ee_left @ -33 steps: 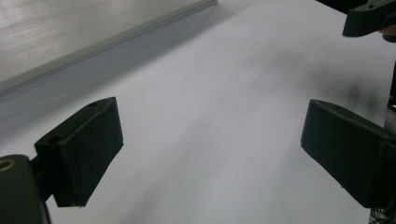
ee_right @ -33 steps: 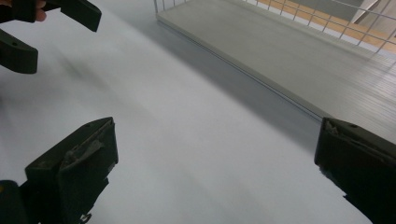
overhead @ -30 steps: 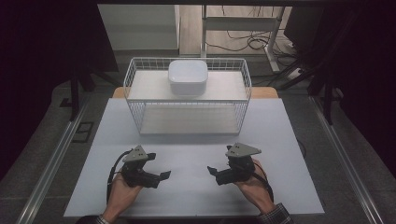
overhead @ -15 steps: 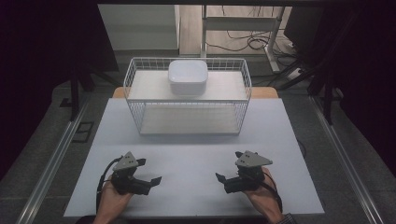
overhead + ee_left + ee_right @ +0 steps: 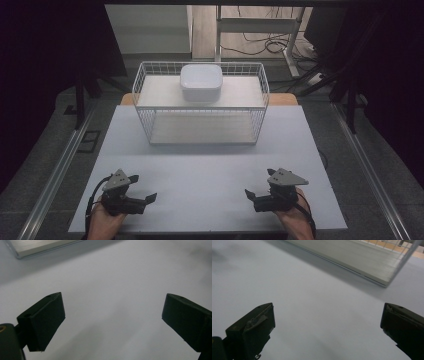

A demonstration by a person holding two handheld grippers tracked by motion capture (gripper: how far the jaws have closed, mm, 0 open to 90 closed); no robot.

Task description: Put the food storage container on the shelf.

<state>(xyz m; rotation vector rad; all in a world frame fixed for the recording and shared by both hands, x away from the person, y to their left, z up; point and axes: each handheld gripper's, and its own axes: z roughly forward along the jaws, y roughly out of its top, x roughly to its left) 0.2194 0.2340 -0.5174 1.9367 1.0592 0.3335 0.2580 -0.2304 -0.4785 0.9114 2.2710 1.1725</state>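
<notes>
Both the left gripper and right gripper rest low in the frame on the white worktop, jaws wide apart, holding nothing.

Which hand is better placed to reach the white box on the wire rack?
Neither clearly: left tongs and right tongs are both open, equally far from the centred white box on the wire rack.

The worktop looks smooth and matt. The basket is white-coated wire; the tub on it, glossy white plastic.

Overhead view; gripper views near table.
</notes>
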